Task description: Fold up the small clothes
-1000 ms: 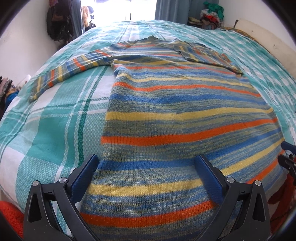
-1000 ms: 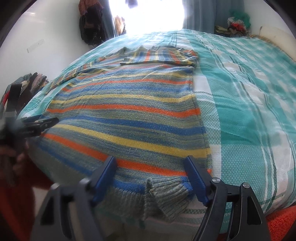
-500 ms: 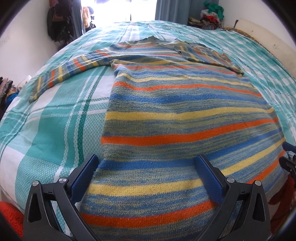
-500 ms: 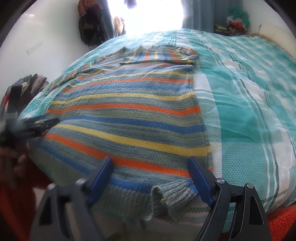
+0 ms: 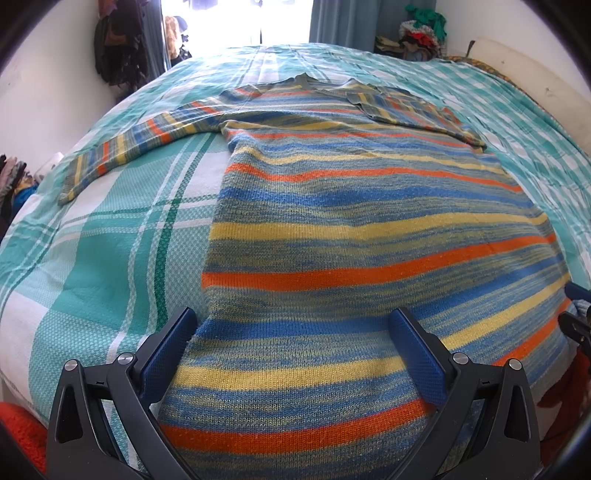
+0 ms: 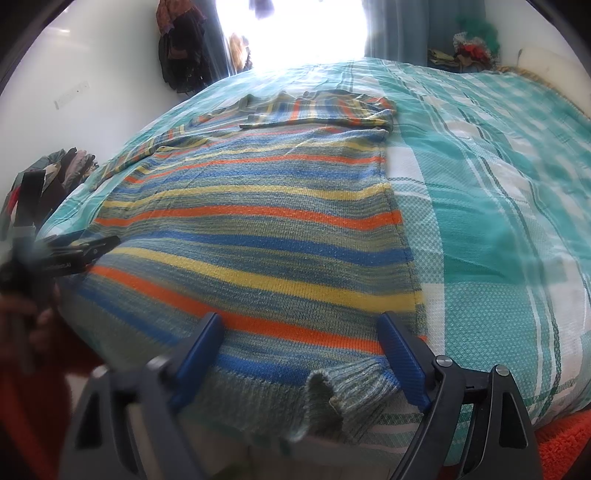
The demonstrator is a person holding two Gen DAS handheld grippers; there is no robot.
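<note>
A striped knit sweater (image 5: 351,221) in blue, yellow and orange lies flat on the bed, hem toward me. Its left sleeve (image 5: 129,147) stretches out over the cover. The other sleeve (image 6: 325,110) is folded across the chest. My left gripper (image 5: 291,317) stands open over the hem's left part, touching nothing. My right gripper (image 6: 299,319) is open over the hem's right corner. There a curled-up bit of ribbed hem (image 6: 343,384) lies between the jaws, and the pads do not press on it. Each view shows the other gripper at its edge: left gripper (image 6: 85,251), right gripper (image 5: 576,310).
A teal and white checked cover (image 6: 498,221) spreads over the bed. Dark clothes (image 5: 122,48) hang on the far wall beside a bright window. Piles of clothes sit at the far right (image 5: 421,33) and at the left (image 6: 62,166). An orange rug (image 6: 565,443) lies below the bed's near edge.
The right gripper's jaws have spread a little wider, and the curled hem corner between them now sits nearer the right jaw. The left gripper and the sweater have not moved.
</note>
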